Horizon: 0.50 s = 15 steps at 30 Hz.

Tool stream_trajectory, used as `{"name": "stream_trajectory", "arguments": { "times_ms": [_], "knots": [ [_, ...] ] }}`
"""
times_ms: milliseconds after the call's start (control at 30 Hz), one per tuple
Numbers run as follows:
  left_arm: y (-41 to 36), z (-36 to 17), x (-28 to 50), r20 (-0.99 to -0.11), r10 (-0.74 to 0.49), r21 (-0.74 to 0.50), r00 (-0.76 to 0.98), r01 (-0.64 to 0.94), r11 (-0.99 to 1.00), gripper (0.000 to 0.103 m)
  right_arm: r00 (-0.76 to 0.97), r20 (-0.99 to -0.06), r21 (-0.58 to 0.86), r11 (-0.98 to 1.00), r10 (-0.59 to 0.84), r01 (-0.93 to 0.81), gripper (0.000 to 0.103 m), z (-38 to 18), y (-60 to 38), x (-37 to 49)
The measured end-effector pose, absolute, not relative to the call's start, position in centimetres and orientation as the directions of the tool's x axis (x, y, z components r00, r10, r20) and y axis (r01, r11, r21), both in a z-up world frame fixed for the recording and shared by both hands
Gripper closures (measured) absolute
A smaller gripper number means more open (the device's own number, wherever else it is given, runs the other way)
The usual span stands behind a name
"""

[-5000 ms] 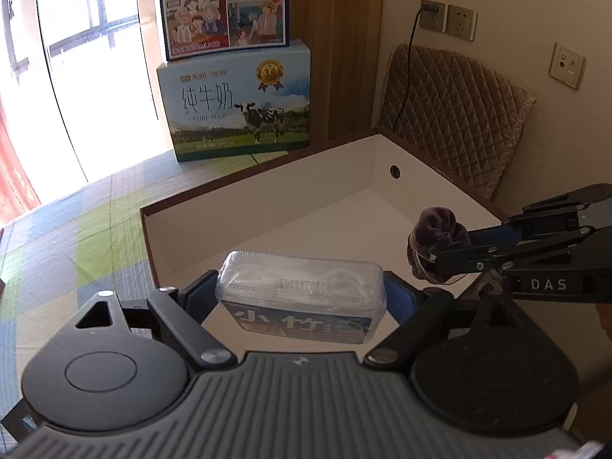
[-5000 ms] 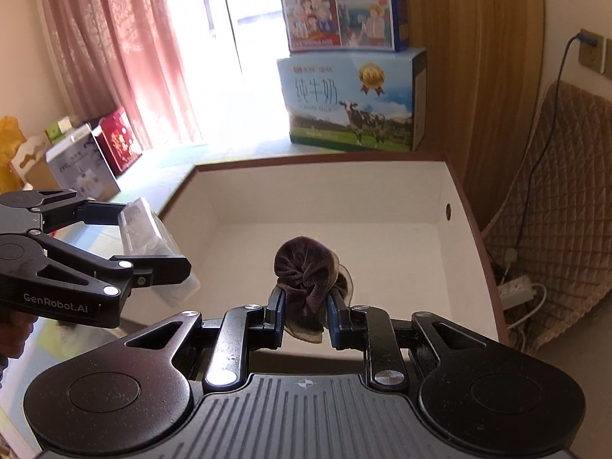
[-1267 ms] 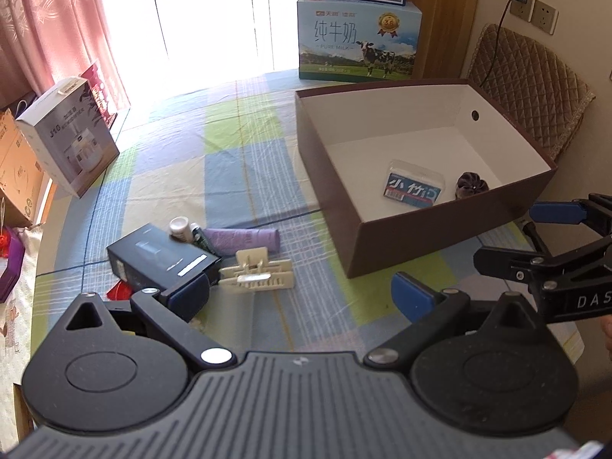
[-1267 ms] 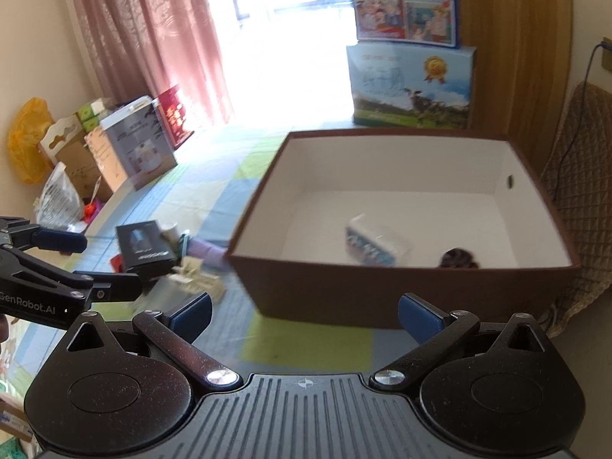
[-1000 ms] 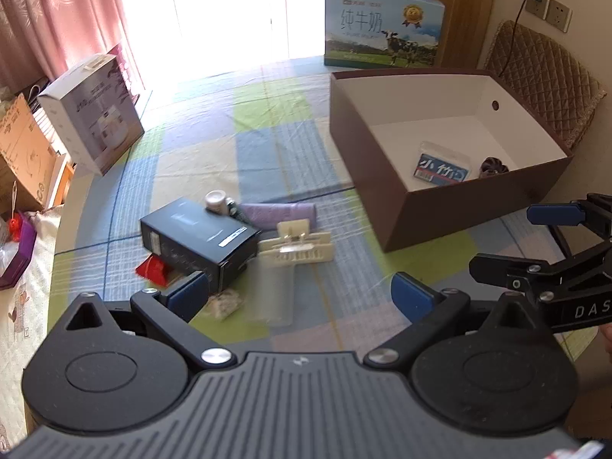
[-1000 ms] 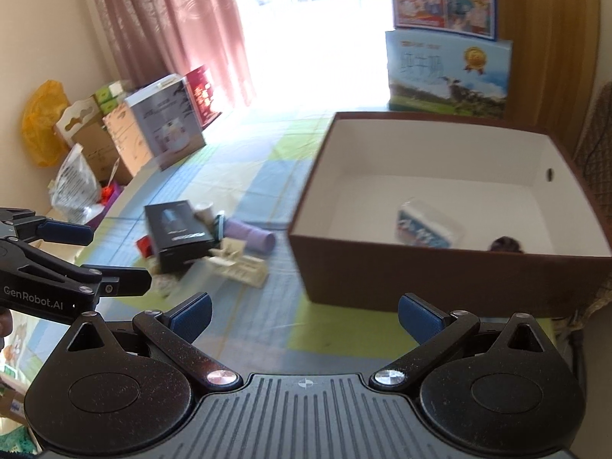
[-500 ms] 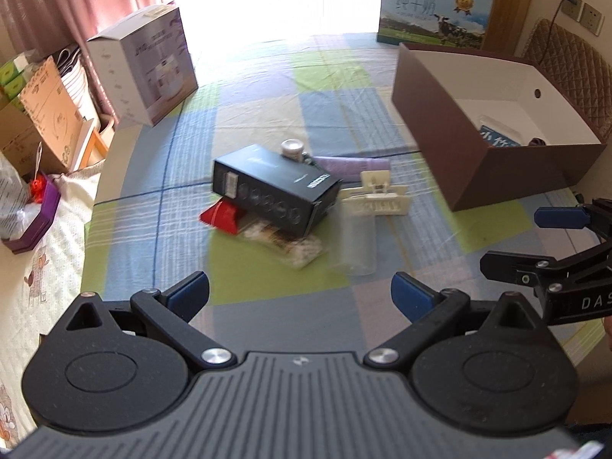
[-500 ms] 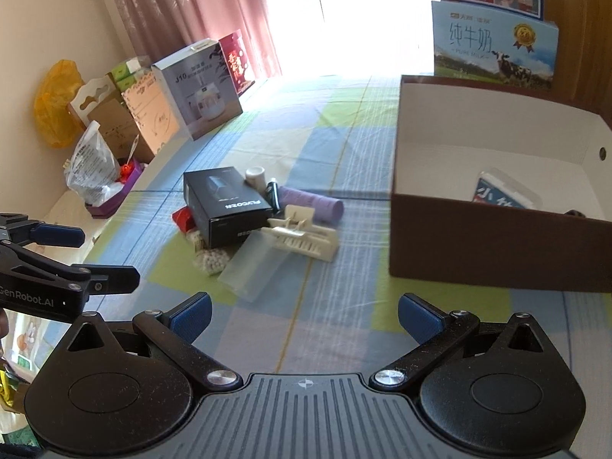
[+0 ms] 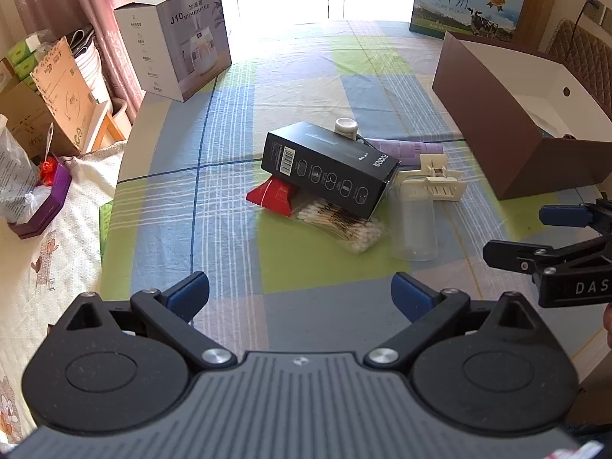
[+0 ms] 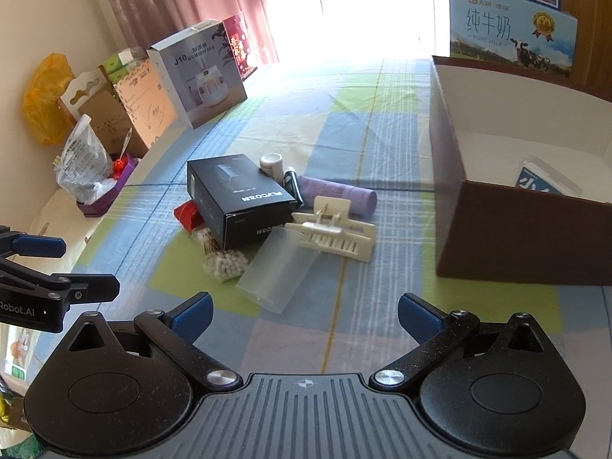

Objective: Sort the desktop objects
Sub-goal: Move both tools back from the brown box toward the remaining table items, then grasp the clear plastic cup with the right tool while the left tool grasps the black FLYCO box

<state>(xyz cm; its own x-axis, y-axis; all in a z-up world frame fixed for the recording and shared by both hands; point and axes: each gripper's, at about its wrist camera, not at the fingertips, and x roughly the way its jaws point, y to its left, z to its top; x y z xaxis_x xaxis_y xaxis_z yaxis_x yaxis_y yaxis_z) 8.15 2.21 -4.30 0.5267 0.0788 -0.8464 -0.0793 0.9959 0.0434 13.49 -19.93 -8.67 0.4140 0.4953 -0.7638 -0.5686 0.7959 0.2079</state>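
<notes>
At the right edge of the right wrist view, the brown cardboard box's (image 10: 528, 237) front wall hides most of a clear blue-labelled packet (image 10: 543, 181). Centre frame, a black rectangular carton (image 10: 237, 199) covers much of a red packet (image 10: 185, 216) and a clear bag of cotton swabs (image 10: 225, 262).

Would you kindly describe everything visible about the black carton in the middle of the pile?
The black carton is a matte cardboard box with white print, a barcode label on one end and a row of icons along its side. It lies closed and tilted, propped on a red packet and a bag of cotton swabs. A small white-capped bottle sits at its far edge.
</notes>
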Motion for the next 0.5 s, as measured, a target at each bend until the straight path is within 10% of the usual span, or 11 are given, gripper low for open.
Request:
{"name": "stream_trajectory", "arguments": {
  "times_ms": [500],
  "knots": [
    [5.2, -7.2, 11.4, -0.863, 0.069, 0.051, 0.500, -0.049, 0.997, 0.003, 0.432, -0.789, 0.160, 0.826, 0.436, -0.541, 0.022, -11.7, -15.4, 14.6]
  ]
}}
